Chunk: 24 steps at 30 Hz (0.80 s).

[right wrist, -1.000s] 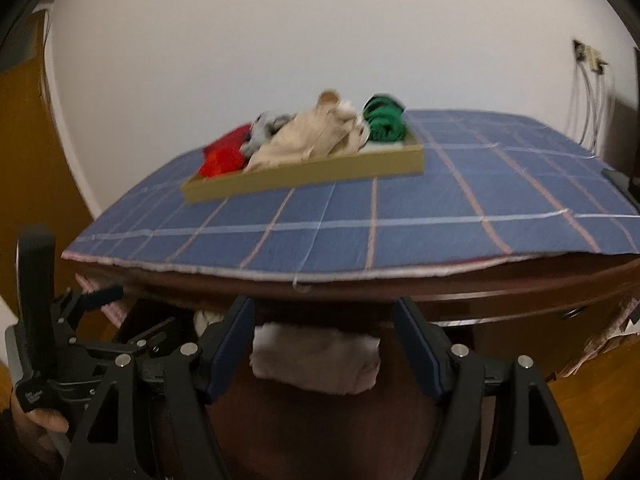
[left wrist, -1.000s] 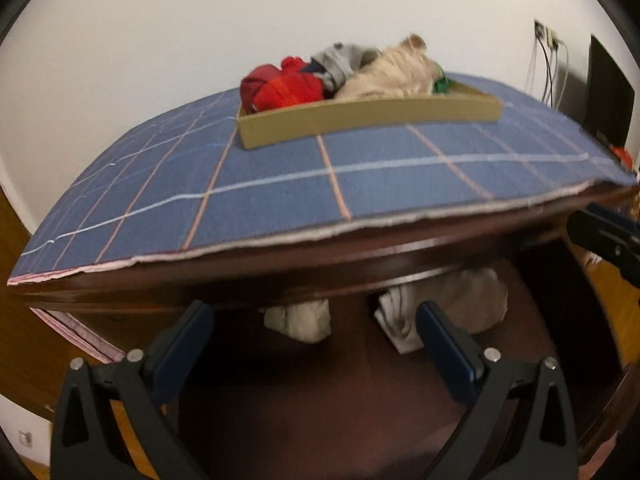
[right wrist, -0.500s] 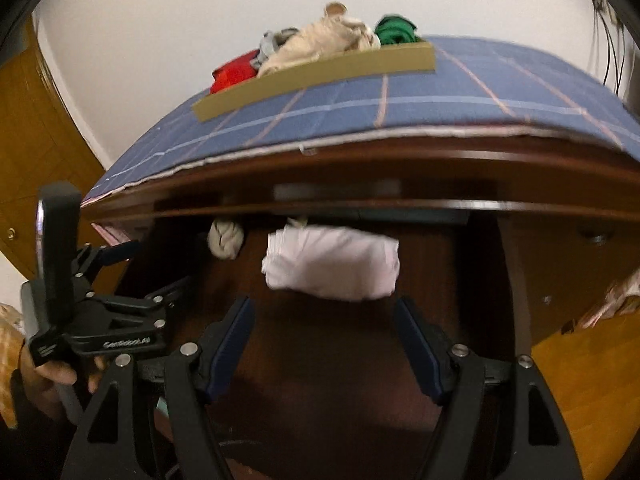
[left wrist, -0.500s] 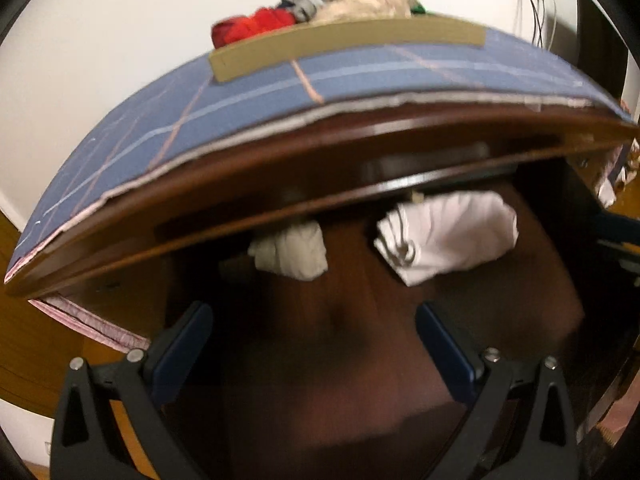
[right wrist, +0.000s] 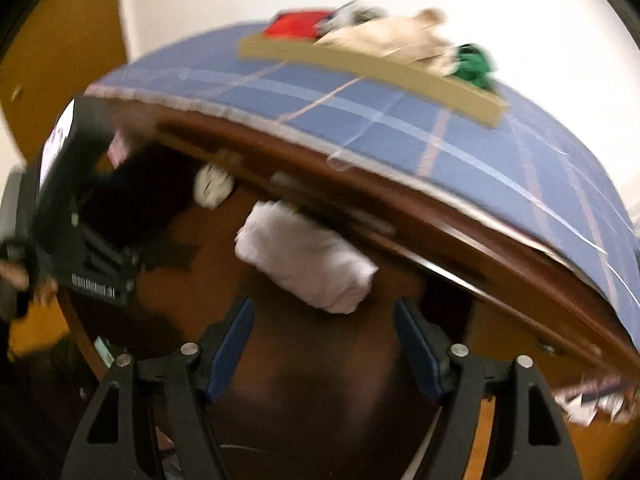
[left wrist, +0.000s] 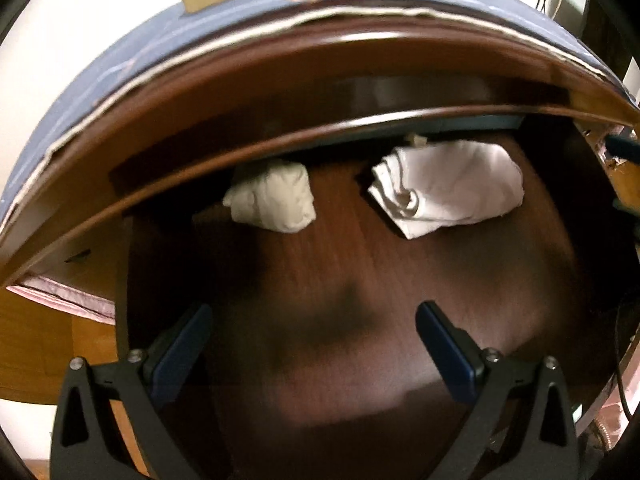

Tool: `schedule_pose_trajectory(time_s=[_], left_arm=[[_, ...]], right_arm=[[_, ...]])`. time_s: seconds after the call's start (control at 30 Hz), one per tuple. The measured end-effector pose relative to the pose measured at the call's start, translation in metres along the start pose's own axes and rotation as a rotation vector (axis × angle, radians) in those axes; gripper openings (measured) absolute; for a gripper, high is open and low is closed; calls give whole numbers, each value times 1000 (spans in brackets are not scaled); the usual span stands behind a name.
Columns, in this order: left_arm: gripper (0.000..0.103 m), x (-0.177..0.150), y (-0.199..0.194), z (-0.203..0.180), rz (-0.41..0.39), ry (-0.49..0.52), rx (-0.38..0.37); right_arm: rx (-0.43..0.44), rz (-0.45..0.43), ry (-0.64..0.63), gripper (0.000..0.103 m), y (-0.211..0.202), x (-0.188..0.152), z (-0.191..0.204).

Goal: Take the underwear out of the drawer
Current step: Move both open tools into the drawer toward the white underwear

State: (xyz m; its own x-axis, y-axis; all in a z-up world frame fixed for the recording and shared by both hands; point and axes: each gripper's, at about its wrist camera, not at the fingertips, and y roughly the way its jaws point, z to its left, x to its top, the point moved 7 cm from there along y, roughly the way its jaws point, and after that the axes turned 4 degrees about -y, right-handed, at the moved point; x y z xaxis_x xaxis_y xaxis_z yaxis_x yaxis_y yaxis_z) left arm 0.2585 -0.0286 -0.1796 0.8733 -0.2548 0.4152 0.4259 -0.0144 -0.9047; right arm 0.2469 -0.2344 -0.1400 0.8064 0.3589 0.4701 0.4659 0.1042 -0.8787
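An open dark wooden drawer (left wrist: pixel 460 300) holds two rolled white pieces of underwear at its back. The small bundle (left wrist: pixel 274 198) lies at left, the larger roll (left wrist: pixel 448 188) at right. My left gripper (left wrist: pixel 314 336) hovers open above the drawer floor, nearer than both, with nothing between its fingers. In the right wrist view the larger roll (right wrist: pixel 306 258) lies just beyond my right gripper (right wrist: pixel 324 330), whose jaws are closing with nothing between them. The small bundle (right wrist: pixel 214 185) shows farther left.
A blue checked cloth (right wrist: pixel 400 120) covers the cabinet top above the drawer. On it stands a tan tray (right wrist: pixel 372 76) with red, grey, beige and green clothes. The left gripper's body and a hand (right wrist: pixel 24 280) show at left in the right wrist view.
Both grippers have tipped downward and sunk toward the drawer, so its inside now fills the views. The right gripper has rolled and its fingers have come closer together.
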Motion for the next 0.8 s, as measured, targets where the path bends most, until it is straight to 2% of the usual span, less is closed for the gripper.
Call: schedule_pose_trajectory(time_s=[0.03, 0.1, 0.23, 0.37, 0.53, 0.7, 0.8], left_arm=[[103, 0, 2, 1, 9, 2, -3], [103, 1, 5, 3, 24, 12, -2], [103, 3, 13, 3, 53, 56, 12], [103, -2, 22, 2, 97, 104, 46], [102, -8, 22, -3, 109, 97, -4], [101, -18, 28, 0, 166, 77, -49], [92, -25, 31, 6, 191, 55, -39]], right_arm=[[33, 30, -20, 50, 8, -1, 4], [70, 76, -56, 45, 22, -3, 11], [93, 124, -179, 45, 39, -4, 24], [76, 156, -293, 45, 50, -5, 37], [63, 194, -442, 45, 66, -8, 52], [105, 227, -433, 45, 87, -5, 55], [124, 234, -424, 45, 96, -1, 57]])
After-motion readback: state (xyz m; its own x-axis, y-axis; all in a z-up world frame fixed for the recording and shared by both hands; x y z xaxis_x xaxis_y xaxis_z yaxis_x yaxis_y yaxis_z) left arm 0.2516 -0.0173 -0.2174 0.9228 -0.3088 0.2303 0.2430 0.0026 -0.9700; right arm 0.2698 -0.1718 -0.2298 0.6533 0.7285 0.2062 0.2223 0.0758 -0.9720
